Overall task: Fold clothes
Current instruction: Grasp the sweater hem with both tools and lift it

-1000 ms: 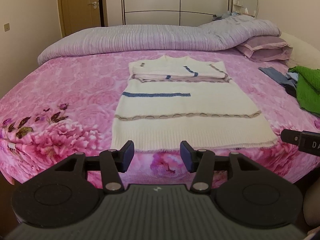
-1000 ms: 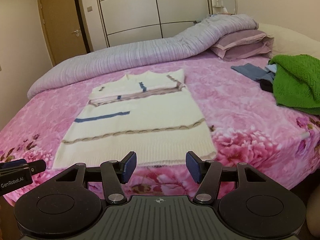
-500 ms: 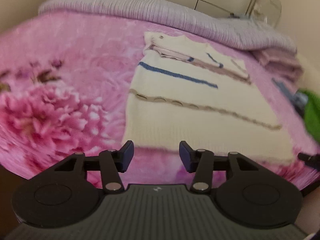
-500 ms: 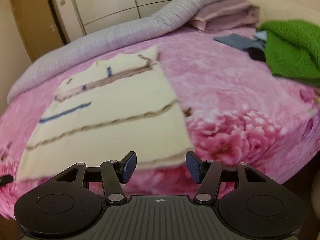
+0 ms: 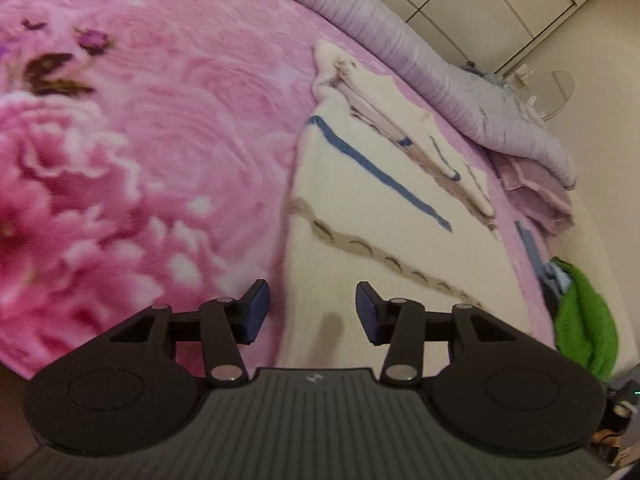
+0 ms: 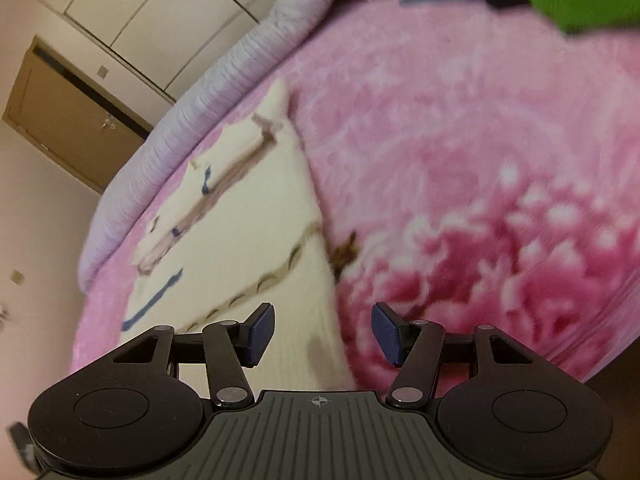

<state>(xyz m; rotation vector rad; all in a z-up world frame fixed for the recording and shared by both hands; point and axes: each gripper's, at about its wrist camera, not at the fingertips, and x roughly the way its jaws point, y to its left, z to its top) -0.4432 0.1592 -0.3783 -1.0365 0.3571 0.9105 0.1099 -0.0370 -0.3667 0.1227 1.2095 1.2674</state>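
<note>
Pink floral bedspread fills the room's big bed, w/ a cream sweater spread flat on it. Left gripper over its near-left corner, jaws apart but just been narrowing, nothing pinched. Right gripper over the near-right corner, fingers apart, empty. Green garment lies well off to the side.

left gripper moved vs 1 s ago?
Yes. The left gripper has come down and in toward the cream sweater's near-left hem corner, rolling sideways; its jaws have just been closing slightly, with nothing gripped between them.
</note>
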